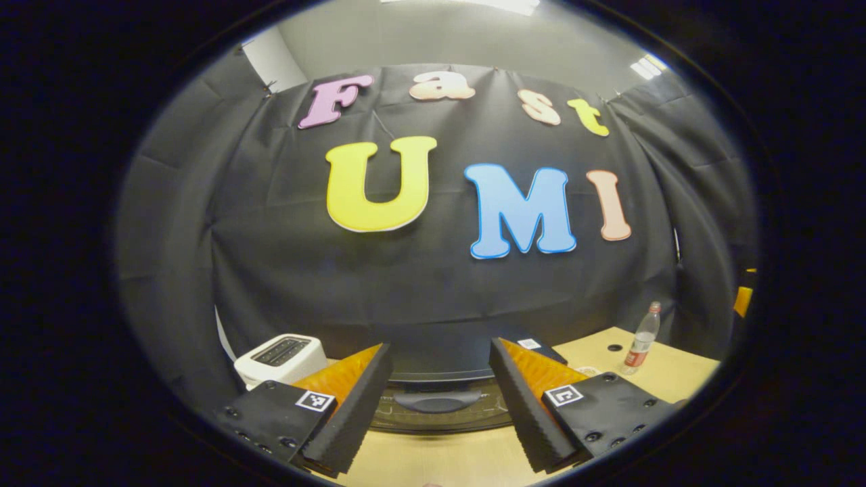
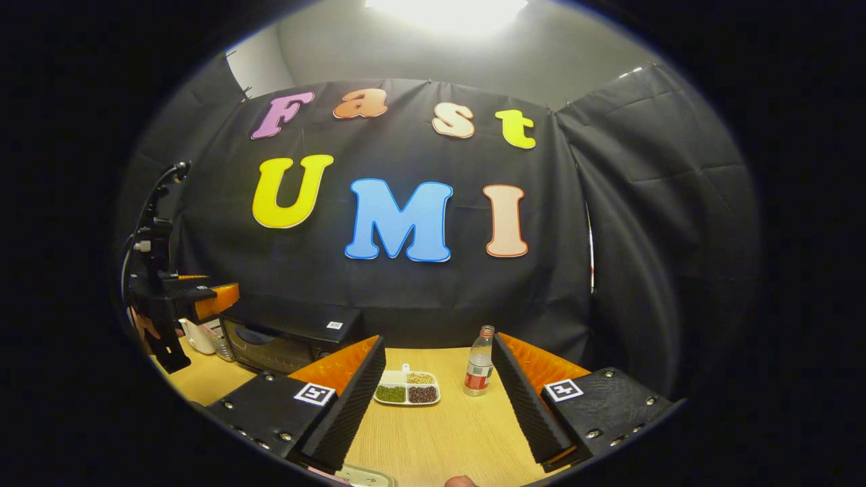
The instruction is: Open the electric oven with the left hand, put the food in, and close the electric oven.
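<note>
The oven [image 1: 440, 399] sits shut on the wooden table [image 1: 460, 460], right in front of the left gripper [image 1: 440, 406], whose jaws are wide apart and hold nothing. Its door looks hard and a bit heavy, so the dark handle [image 1: 438, 402] at the top is likely the best place to grab. The right gripper [image 2: 433, 399] is spread too and empty, facing the light food tray [image 2: 408, 388] and a bottle [image 2: 479, 370].
</note>
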The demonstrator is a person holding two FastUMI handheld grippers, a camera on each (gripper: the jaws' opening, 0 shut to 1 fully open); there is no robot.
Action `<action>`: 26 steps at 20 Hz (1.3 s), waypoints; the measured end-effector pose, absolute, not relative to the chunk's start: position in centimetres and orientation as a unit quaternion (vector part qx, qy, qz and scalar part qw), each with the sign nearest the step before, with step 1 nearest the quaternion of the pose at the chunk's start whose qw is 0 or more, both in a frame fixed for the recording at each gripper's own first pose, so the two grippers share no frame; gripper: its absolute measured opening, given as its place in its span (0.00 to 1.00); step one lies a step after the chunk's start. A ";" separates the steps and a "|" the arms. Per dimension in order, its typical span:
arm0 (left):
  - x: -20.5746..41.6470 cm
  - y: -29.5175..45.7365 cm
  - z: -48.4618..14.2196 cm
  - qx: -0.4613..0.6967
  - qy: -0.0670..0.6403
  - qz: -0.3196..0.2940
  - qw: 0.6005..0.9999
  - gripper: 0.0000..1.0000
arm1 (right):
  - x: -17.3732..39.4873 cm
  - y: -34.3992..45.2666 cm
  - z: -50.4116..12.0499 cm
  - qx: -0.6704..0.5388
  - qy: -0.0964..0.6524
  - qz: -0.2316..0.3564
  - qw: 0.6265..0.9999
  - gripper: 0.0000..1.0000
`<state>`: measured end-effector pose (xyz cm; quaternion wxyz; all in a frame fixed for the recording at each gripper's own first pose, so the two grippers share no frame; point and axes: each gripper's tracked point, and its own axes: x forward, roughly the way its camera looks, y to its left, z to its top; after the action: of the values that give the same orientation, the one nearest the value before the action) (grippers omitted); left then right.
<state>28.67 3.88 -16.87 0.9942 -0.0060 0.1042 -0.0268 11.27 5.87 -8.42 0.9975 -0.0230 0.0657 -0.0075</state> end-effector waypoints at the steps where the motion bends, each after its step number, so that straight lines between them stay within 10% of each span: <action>1: 29.5 3.8 -17.9 -0.007 0.114 -0.031 0.993 0.97 | 11.5 6.1 -8.6 -0.024 0.067 -0.011 0.997 0.96; 26: 29.9 3.1 -28.5 -0.006 0.177 -0.021 0.984 0.98 | 10.9 6.8 -8.3 -0.058 0.067 -0.030 0.996 0.96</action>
<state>29.87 3.14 -28.47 0.9839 -0.0055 0.1773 -0.0209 10.86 6.77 -8.29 0.9956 -0.0582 0.0674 -0.0305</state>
